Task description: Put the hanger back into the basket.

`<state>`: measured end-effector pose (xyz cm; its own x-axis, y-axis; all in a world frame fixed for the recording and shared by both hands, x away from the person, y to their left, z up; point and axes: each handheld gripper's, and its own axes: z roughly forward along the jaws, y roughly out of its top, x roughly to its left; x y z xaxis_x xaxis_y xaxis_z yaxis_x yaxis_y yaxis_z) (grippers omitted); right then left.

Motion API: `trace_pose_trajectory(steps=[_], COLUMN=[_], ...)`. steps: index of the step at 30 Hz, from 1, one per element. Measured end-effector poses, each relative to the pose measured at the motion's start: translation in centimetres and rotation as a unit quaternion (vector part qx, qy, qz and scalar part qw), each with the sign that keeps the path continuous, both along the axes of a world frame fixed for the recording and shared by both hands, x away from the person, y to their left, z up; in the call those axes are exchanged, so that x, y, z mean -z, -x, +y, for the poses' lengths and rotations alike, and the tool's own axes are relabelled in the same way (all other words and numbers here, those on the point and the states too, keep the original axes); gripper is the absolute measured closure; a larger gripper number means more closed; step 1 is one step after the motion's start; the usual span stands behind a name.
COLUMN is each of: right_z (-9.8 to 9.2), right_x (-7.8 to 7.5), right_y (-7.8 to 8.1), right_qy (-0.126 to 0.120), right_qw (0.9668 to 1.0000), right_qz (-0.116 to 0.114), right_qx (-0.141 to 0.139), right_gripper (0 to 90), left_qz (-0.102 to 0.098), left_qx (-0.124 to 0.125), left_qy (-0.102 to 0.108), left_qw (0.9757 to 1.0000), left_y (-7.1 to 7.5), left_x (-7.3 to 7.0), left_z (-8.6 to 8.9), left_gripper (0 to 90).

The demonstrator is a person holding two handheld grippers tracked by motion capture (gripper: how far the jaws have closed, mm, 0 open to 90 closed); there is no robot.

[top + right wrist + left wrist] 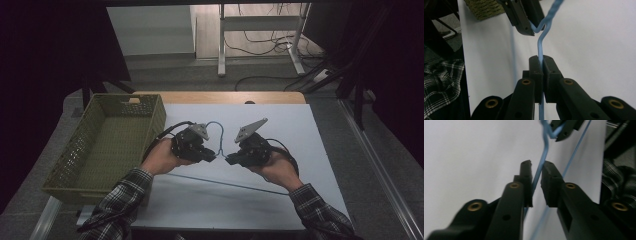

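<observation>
Between both grippers, the thin blue wire hanger (pixel 218 137) rises hook-up; the right gripper (pixel 541 75) clamps it, the left gripper (pixel 536 182) closes around it.

hanger (pixel 216 131) | thin light-blue wire, hook and twisted neck bent | held up above the table between left gripper (pixel 212 156) and right gripper (pixel 229 160), both clamped on the wire | long straight bar runs just below both grippers
</observation>
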<state>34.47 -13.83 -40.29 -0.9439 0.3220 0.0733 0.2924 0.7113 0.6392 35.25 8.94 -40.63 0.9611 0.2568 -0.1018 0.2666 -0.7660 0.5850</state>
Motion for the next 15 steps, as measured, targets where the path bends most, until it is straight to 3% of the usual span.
trace_pose_trajectory(steps=[3, 4, 9, 10, 11, 12, 13, 14, 15], right_z=[0.1, 0.1, -0.1, -0.1, -0.3, -0.3, -0.6, -0.6, -0.7], right_x=[0.2, 0.2, -0.4, -0.4, -0.8, -0.8, -1.2, -1.2, -1.4], right_y=[-0.2, -0.2, -0.3, -0.3, -0.2, -0.2, -0.1, -0.1, -0.1], right_qy=[-0.003, -0.004, -0.006, -0.006, -0.009, -0.009, -0.015, -0.015, -0.018], right_qw=[1.0, 1.0, 0.9996, 0.9996, 0.9992, 0.9992, 0.9988, 0.9988, 0.9985], right_qz=[0.008, 0.007, -0.018, -0.018, -0.028, -0.028, -0.03, -0.03, -0.033], right_qx=[-0.004, -0.003, 0.019, 0.019, 0.026, 0.026, 0.035, 0.035, 0.041], right_gripper=[84.4, 82.6, 64.3, 64.3, 57.0, 57.0, 50.0, 50.0, 46.5], left_qz=[0.016, 0.026, 0.039, 0.037, 0.043, 0.043, 0.049, 0.049, 0.05], left_qx=[-0.003, -0.006, -0.035, -0.047, -0.066, -0.066, -0.086, -0.086, -0.098], left_qy=[0.012, 0.026, 0.037, 0.04, 0.051, 0.051, 0.064, 0.064, 0.075], left_qw=[0.9998, 0.9993, 0.998, 0.9974, 0.9956, 0.9956, 0.993, 0.993, 0.9911], left_y=[0.2, 0.3, 0.6, 0.7, 0.7, 0.7, 0.7, 0.7, 0.7], left_x=[0.1, 0.0, -0.2, -0.3, -0.4, -0.4, -0.6, -0.6, -0.6], left_z=[0.4, 0.8, 1.5, 1.7, 2.1, 2.1, 2.6, 2.6, 2.8], left_gripper=[87.2, 87.3, 87.5, 87.5, 87.6, 87.5, 87.6, 87.5, 87.5])
